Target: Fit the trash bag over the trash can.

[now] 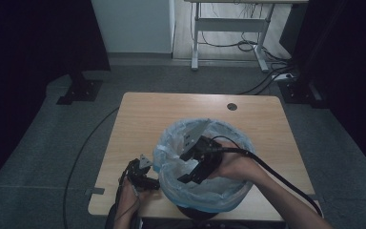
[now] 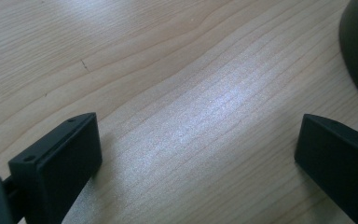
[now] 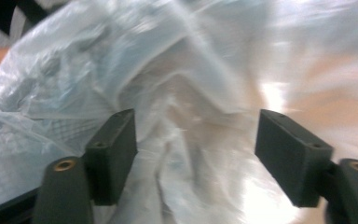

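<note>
At six o'clock on the table (image 1: 138,114), the bin (image 1: 205,210) already wears its plastic liner (image 1: 171,152). Right gripper (image 1: 190,164), jaws wide, works inside it; left gripper (image 1: 145,177), also wide, idles beside. Seating remains.

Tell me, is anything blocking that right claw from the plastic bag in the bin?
Nothing visible does. The right gripper is already inside the bin, its jaws open, with the bag liner directly ahead between them.

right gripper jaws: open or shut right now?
Open. In the right gripper view the right gripper has its jaws standing wide apart, with crumpled clear bin liner between them but not pinched. High view puts it inside the lined bin.
</note>
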Demonstrator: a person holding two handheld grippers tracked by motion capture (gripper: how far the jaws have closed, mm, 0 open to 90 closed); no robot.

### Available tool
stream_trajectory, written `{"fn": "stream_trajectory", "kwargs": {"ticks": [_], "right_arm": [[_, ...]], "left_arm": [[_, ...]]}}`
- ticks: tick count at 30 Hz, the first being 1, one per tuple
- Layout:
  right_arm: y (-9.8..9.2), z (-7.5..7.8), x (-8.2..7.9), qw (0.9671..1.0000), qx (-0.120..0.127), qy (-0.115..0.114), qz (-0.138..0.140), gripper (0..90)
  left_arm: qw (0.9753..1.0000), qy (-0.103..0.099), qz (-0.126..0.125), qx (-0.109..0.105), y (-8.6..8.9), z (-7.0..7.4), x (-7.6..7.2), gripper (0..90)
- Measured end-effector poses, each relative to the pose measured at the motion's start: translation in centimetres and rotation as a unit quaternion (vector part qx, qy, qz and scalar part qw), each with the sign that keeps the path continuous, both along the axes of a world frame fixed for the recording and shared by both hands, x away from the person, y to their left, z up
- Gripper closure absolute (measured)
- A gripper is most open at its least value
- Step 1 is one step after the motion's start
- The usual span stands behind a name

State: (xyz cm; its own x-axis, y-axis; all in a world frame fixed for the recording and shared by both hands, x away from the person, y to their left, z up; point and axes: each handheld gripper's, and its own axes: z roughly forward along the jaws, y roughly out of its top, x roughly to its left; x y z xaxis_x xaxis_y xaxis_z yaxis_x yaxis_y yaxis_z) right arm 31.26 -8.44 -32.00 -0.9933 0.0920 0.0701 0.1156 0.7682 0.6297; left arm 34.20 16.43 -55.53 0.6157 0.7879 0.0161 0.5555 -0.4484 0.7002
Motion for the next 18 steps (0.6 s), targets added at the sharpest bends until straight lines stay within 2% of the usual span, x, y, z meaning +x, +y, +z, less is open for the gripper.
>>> {"fn": "stream_trajectory", "kwargs": {"ticks": [8,12,18], "right_arm": [[-3.3,2.9,1.8,0.9978,0.043,-0.019,-0.046,17.8],[-4.8,3.7,2.4,0.9959,0.05,-0.033,-0.068,15.5],[-7.6,4.6,3.2,0.9891,0.081,-0.061,-0.107,13.9]], "left_arm": [[1.0,0.0,0.0,0.0,0.0,0.0,0.0,0.2],[1.0,0.0,0.0,0.0,0.0,0.0,0.0,0.2],[1.0,0.0,0.0,0.0,0.0,0.0,0.0,0.3]]}}
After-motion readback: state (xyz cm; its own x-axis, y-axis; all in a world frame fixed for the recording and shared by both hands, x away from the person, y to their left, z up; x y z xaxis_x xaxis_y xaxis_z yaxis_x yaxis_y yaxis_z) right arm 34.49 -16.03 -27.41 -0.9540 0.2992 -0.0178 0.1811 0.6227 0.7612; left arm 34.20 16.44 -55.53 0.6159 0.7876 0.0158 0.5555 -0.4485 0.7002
